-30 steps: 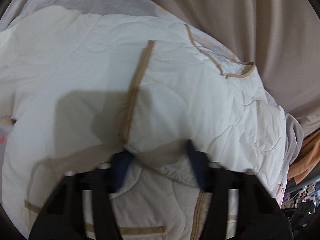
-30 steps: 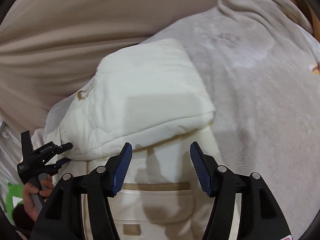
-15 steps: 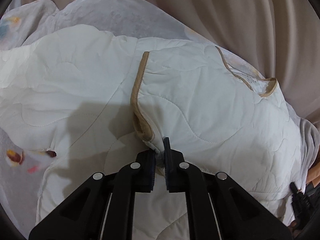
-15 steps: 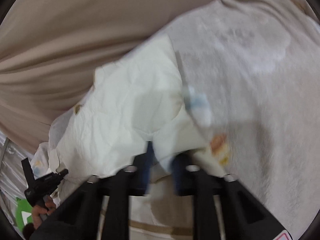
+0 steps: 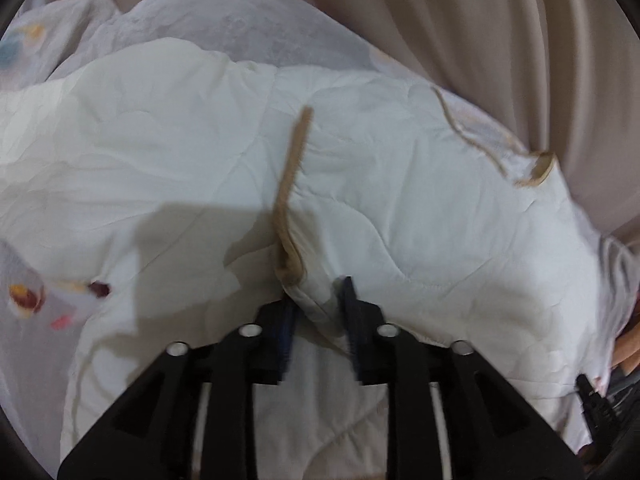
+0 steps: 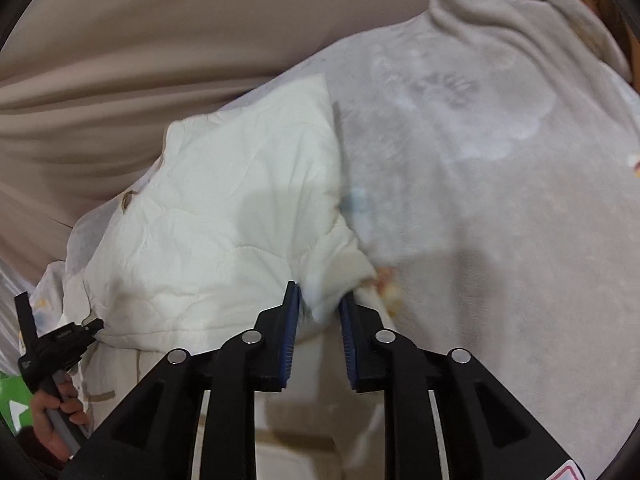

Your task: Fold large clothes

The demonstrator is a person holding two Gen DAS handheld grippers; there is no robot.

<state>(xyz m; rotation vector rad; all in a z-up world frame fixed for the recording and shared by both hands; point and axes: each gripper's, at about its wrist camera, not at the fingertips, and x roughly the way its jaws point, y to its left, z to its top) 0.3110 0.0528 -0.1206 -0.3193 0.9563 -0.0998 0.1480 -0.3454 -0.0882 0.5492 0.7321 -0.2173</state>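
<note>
A cream quilted garment (image 5: 400, 208) with tan trim (image 5: 290, 184) lies folded over itself on a bed. My left gripper (image 5: 318, 296) is at the near end of the trimmed edge. Its jaws are opening, and the corner of the fold sits loosely between the pads. In the right wrist view the same garment (image 6: 224, 232) ends in a bunched corner at my right gripper (image 6: 320, 300). Those jaws are opening too, with that bunch between them. The left gripper (image 6: 60, 344) also shows at the garment's far left edge, held by a hand (image 6: 52, 420).
A grey fleece blanket (image 6: 480, 200) covers the bed to the right of the garment. A beige curtain (image 6: 160, 60) hangs close behind it. A white sheet with coloured prints (image 5: 28, 292) lies at the left, and orange cloth (image 5: 628, 340) shows at the right edge.
Both grippers closed on the garment's near edge half a second ago and now stand partly apart again. The folded panel has shifted slightly in both views.
</note>
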